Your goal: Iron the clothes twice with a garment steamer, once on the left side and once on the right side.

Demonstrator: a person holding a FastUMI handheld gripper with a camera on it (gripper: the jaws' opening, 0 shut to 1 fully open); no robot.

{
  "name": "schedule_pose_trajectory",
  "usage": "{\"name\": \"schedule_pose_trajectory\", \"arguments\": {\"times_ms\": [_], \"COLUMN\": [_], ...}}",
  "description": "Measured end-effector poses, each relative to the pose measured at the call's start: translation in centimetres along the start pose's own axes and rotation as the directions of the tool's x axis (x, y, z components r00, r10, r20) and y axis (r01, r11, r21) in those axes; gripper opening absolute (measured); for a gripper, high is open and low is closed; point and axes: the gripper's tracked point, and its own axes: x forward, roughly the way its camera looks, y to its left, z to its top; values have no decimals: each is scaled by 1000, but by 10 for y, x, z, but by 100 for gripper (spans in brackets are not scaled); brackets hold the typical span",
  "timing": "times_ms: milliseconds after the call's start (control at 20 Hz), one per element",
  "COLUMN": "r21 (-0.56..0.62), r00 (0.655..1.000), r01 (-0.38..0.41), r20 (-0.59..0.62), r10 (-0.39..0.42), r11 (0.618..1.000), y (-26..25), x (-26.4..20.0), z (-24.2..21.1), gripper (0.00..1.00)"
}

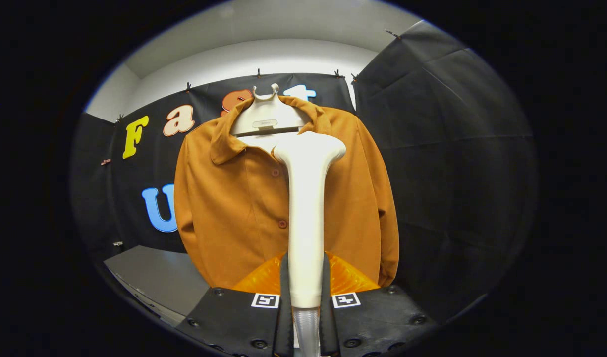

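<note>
Gripper (305, 292) clenched on the handle of the garment steamer (305, 218), both fingers pressing its sides. Steamer standing upright between the jaws, handle rising straight ahead, its head at the top, angled toward the right. Just beyond the jaws, an orange-brown shirt (234, 208) hanging on a pale hanger (266, 119), collar spread, front buttoned, sleeves down at both sides. Steamer head level with the collar, in front of the shirt's right chest area; contact with the cloth not possible to judge. Handle blocking the middle strip of the shirt front beside the button line. Left of the jaws and lower, a grey table (154, 277) set beside the shirt's hem. Black cloth wall (452, 163) behind and to the right.
</note>
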Motion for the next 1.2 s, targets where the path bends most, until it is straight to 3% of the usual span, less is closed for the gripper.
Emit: {"name": "schedule_pose_trajectory", "arguments": {"times_ms": [500, 1200], "r21": [-8, -35], "r00": [987, 934], "r01": [23, 44], "r20": [-162, -352], "r10": [-24, -54], "r11": [1000, 998], "y": [-18, -18], "x": [-15, -49], "z": [-84, -174], "gripper": [24, 24]}}
